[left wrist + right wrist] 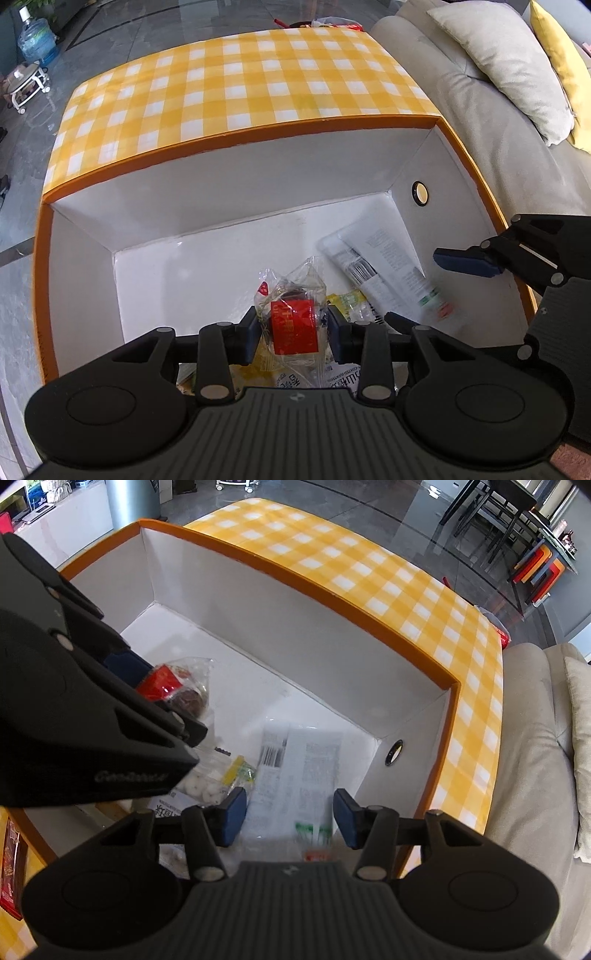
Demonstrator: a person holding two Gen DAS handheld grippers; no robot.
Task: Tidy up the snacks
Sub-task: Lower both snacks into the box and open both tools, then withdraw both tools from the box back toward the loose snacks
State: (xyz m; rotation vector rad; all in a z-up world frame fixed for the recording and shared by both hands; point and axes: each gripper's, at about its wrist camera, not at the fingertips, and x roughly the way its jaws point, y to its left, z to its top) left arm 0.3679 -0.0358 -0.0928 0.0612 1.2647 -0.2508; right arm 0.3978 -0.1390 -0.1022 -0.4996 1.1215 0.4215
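- Box (pixel 229 206): smooth matt white card inside, orange rim.
- Snack wrapper (pixel 291 295): clear glossy crinkled plastic.
- Counter (pixel 236 85): smooth checked covering, upper frame.
- Sofa (pixel 480 122): soft matt cloth.

The box (pixel 236 138) had an orange rim and was white inside. The cloth (pixel 236 74) under it had yellow and white squares. A see-through snack bag (pixel 291 317) had a red label, with something dark brown in it. A white packet (pixel 295 775) had small grey writing, a black bar code, and green and red marks. Another bag (pixel 240 770) was yellow and green. The left gripper (pixel 293 336) and the right gripper (pixel 290 819) were black with dark blue pads (pixel 231 821). The sofa (pixel 480 122) was cream, with a beige pillow (pixel 498 62) and a yellow pillow (pixel 565 62). The floor (pixel 110 33) was grey.
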